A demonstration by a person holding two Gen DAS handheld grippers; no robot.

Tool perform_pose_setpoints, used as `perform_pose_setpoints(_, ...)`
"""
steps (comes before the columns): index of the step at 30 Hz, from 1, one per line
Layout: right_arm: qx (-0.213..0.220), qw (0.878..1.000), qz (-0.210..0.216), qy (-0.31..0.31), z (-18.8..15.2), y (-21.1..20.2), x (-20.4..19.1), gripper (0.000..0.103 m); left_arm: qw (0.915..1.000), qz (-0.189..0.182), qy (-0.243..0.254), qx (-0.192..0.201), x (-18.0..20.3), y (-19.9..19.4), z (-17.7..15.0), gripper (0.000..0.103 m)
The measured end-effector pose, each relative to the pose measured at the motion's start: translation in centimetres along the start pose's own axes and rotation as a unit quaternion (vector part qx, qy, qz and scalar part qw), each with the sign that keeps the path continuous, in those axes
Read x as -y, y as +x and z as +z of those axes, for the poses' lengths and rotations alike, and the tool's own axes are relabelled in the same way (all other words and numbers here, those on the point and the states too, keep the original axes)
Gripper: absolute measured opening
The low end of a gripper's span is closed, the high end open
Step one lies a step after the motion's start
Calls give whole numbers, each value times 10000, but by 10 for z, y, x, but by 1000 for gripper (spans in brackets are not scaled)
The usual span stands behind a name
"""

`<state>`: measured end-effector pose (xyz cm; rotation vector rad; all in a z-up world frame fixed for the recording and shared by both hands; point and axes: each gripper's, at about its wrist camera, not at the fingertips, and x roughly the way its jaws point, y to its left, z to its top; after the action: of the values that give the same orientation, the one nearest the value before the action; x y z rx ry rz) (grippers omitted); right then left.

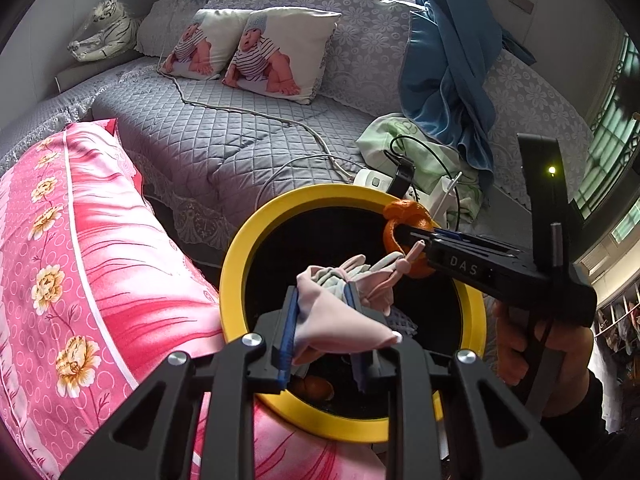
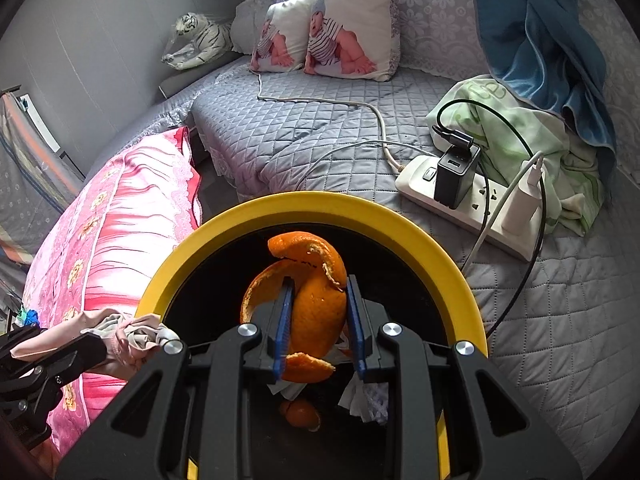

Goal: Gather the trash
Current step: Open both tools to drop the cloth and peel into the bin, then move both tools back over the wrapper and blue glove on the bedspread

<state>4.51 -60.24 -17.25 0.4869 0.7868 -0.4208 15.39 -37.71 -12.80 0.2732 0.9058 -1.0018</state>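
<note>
A yellow-rimmed bin (image 1: 240,256) with a dark inside stands beside the bed; it also shows in the right wrist view (image 2: 400,216). My left gripper (image 1: 322,300) is shut on a crumpled pink face mask (image 1: 340,320) and holds it over the bin's opening; the mask also shows at the left of the right wrist view (image 2: 132,332). My right gripper (image 2: 320,292) is shut on a large orange peel (image 2: 316,304) above the bin; that peel shows in the left wrist view (image 1: 404,216). Peel pieces (image 2: 300,414) and white tissue (image 2: 360,396) lie inside the bin.
A pink floral quilt (image 1: 80,260) lies left of the bin. The grey quilted bed (image 2: 304,136) holds a white power strip with chargers and cables (image 2: 468,196), a green cloth (image 2: 560,152), a blue blanket (image 1: 448,64), two baby-print pillows (image 1: 276,52) and a toy tiger (image 1: 104,28).
</note>
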Motion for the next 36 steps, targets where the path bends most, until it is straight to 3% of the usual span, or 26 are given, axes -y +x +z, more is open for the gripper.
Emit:
perform_pose_setpoints(12, -69, 9999, -12, 128, 2, 1, 4, 26, 9999, -79, -79, -34, -3, 3, -1, 28)
perform_pose_setpoints(15, -66, 9997, -34, 214, 4, 0, 7, 30, 9999, -84, -112, -6, -5, 1, -1, 38)
perform_pose_setpoints(17, -41, 9996, -51, 265, 5, -2, 8, 32, 9997, -124, -219, 31, -8, -2, -1, 52)
perform_pose_setpoints(27, 179, 9994, -94, 290, 8, -19, 8, 35, 9973, 178, -655, 292, -50, -30, -1, 52)
perform_pose_setpoints(36, 423, 9980, 340, -330, 10, -37, -42, 35, 9886, 748, -1108, 695, -114, -83, -9, 52)
